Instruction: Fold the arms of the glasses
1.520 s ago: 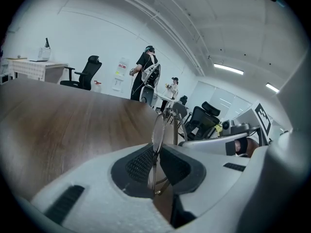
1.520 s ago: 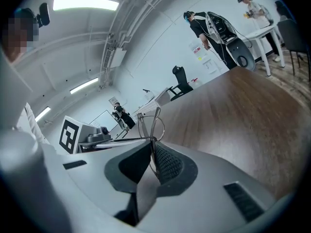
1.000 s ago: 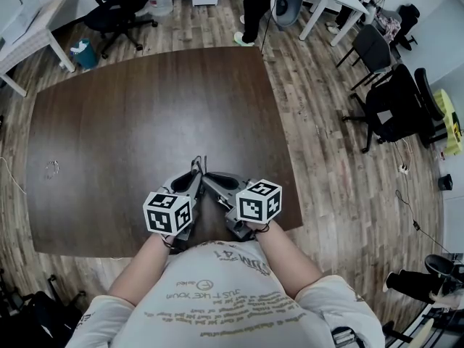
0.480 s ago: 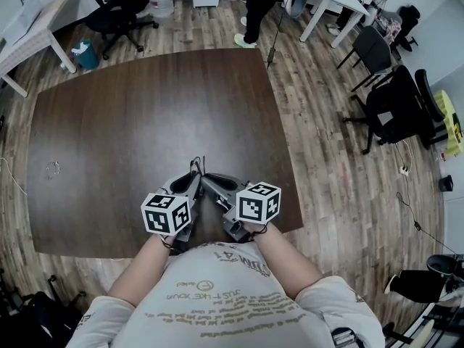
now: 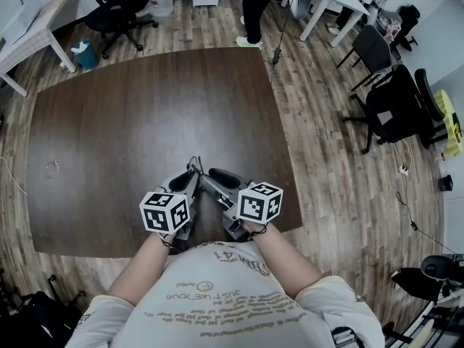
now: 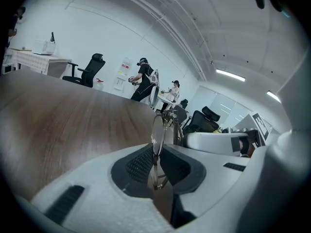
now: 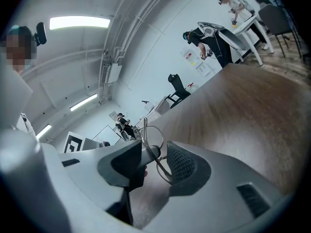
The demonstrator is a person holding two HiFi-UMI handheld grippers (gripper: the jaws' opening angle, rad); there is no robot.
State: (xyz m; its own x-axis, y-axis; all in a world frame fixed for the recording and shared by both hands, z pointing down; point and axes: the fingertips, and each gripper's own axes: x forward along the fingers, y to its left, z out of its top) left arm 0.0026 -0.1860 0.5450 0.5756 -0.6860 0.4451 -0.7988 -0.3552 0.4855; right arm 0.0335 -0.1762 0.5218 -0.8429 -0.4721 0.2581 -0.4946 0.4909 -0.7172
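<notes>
1. Left gripper [image 6: 156, 155]: fingers almost together, pinching the glasses [image 6: 157, 139] at the lower rim of one lens.
2. Right gripper [image 7: 154, 160]: only a narrow gap, with thin wire of the glasses between the pads and touching both.
3. Held between both grippers, just above the table [image 5: 145, 107], close to its near edge.
4. Lens upright and edge-on in the left gripper view; long axis along those jaws, pointing away from them.
</notes>
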